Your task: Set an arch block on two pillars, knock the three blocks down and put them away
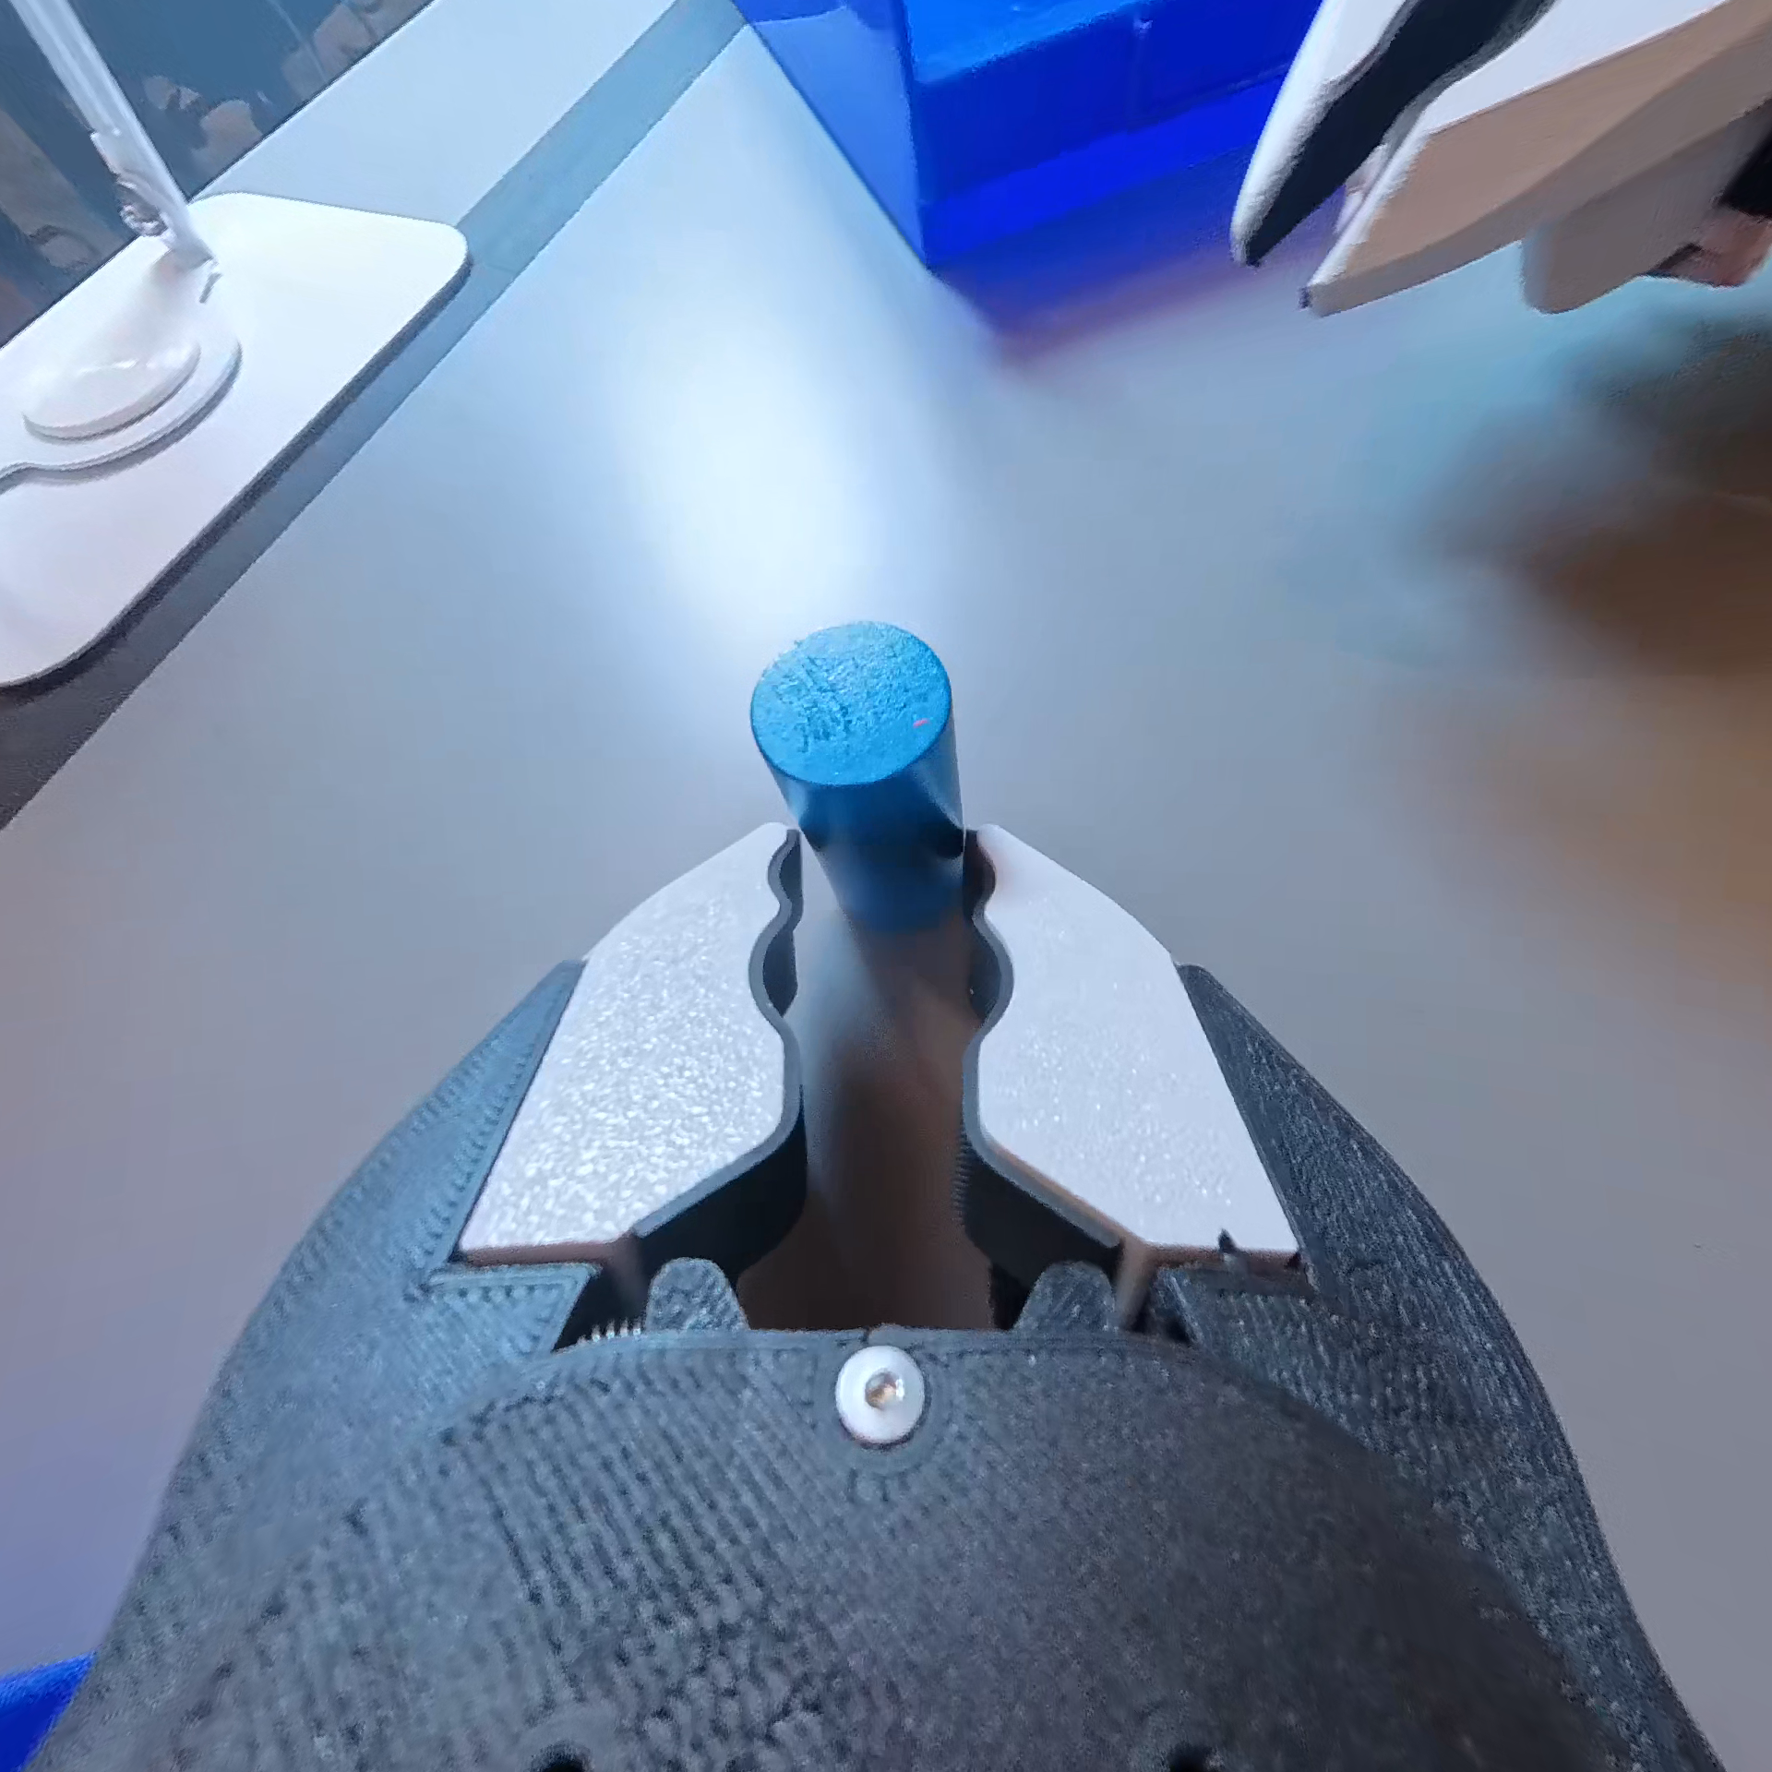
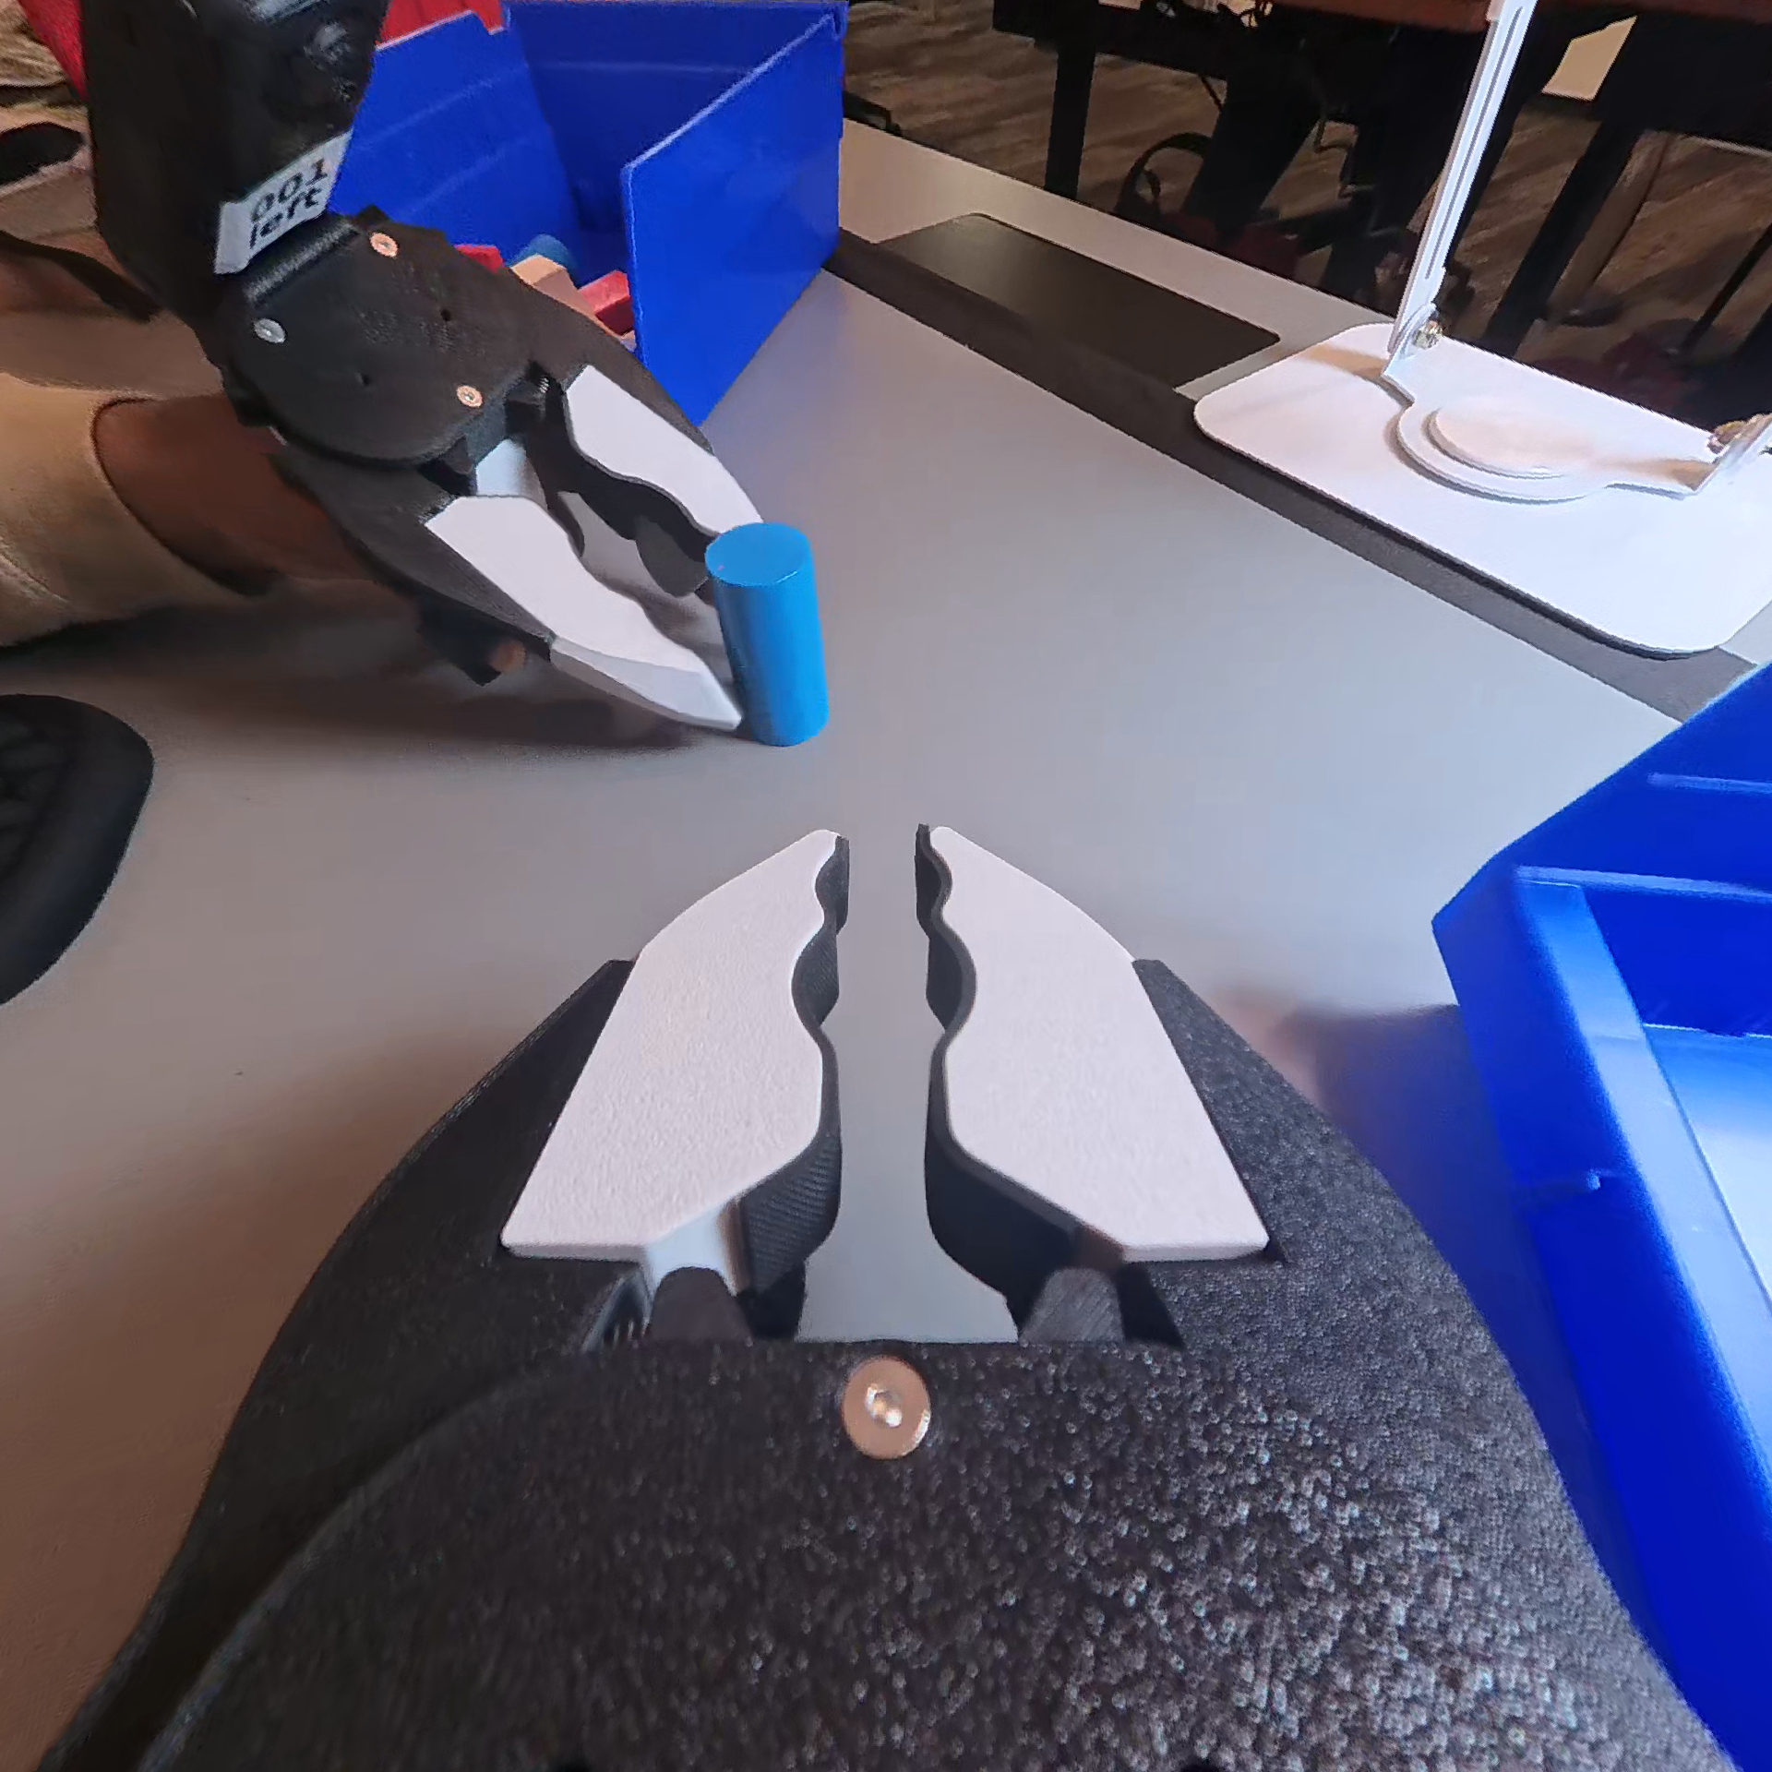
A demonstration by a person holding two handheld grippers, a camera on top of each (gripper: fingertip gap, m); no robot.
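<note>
A blue cylinder block [image 1: 849, 729] stands upright on the grey table [image 1: 479, 767]. My left gripper [image 1: 882, 844] is closed around its lower half, one fingertip touching each side. The right wrist view shows the same: the cylinder [image 2: 772, 633] stands on the table between the left gripper's [image 2: 738, 623] tips. My right gripper [image 2: 882, 839] is empty, its jaws a narrow gap apart, low over the table to the right of the cylinder. It shows blurred at the top right of the left wrist view [image 1: 1304, 268]. No arch block is clearly in view.
A blue bin [image 2: 729, 240] behind the cylinder holds several coloured blocks [image 2: 575, 278]. A second blue bin [image 2: 1630, 1007] stands at my right. A white lamp base [image 2: 1438, 431] stands at the far side. A black pad [image 2: 58, 834] lies at the left edge. About 12 cm separates my left fingertips from my right. The white lamp base [image 2: 1438, 431] lies around 30 cm away from my left fingertips. The left camera catches it too, in the left wrist view [image 1: 100, 424].
</note>
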